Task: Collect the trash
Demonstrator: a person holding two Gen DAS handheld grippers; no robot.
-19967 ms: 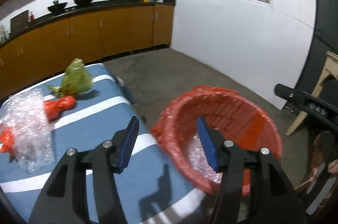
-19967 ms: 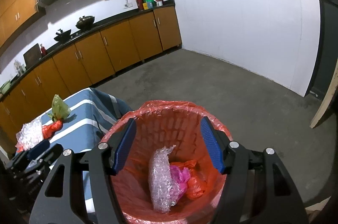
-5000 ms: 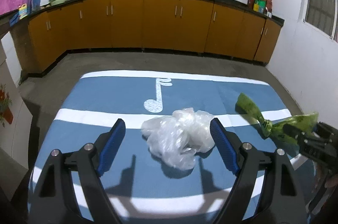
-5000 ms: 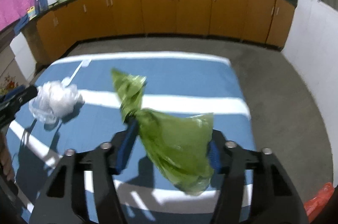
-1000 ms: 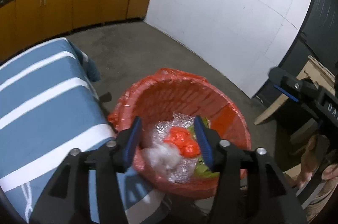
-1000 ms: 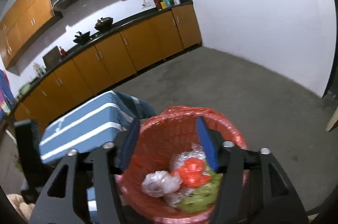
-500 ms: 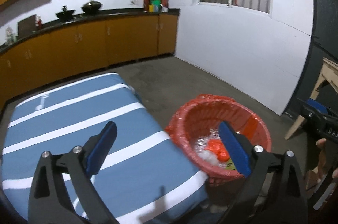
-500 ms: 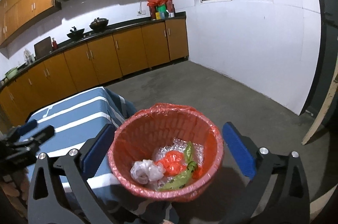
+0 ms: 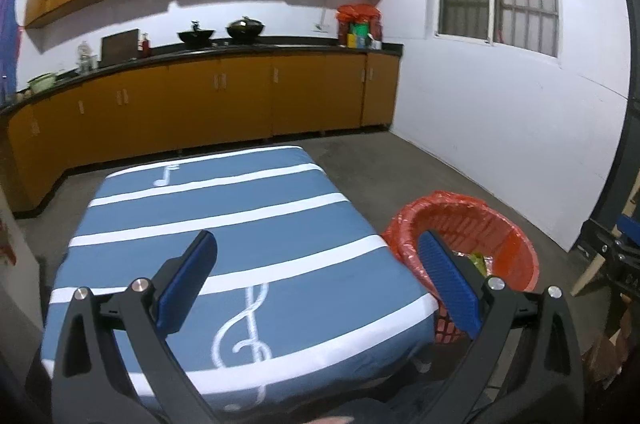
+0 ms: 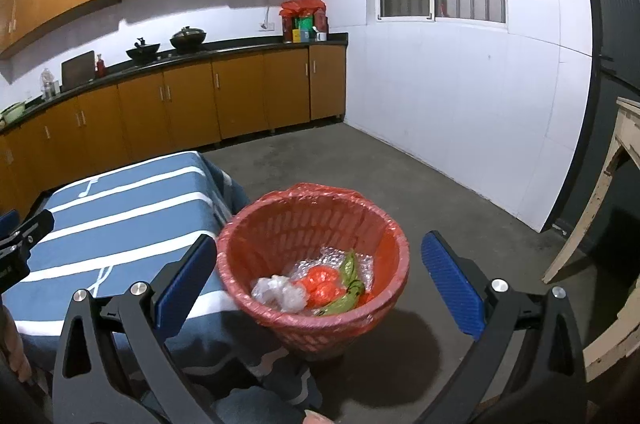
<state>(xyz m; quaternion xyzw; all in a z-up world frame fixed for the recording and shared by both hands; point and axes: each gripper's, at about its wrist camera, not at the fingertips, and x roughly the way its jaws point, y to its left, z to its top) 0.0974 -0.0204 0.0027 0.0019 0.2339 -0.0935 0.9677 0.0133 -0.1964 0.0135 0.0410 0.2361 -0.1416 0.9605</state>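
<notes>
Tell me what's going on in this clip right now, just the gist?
A person with a handheld gripper in each hand is collecting trash. Both the left gripper and right gripper are open and hold nothing. The red-lined basket on the floor beside the table holds a clear plastic wad, orange scraps, a green bag and bubble wrap. No trash shows on the blue striped tablecloth.

left gripper (image 9: 316, 280) is being held wide apart, empty | striped table (image 9: 224, 224) below | red bin (image 9: 504, 224) beside right finger
</notes>
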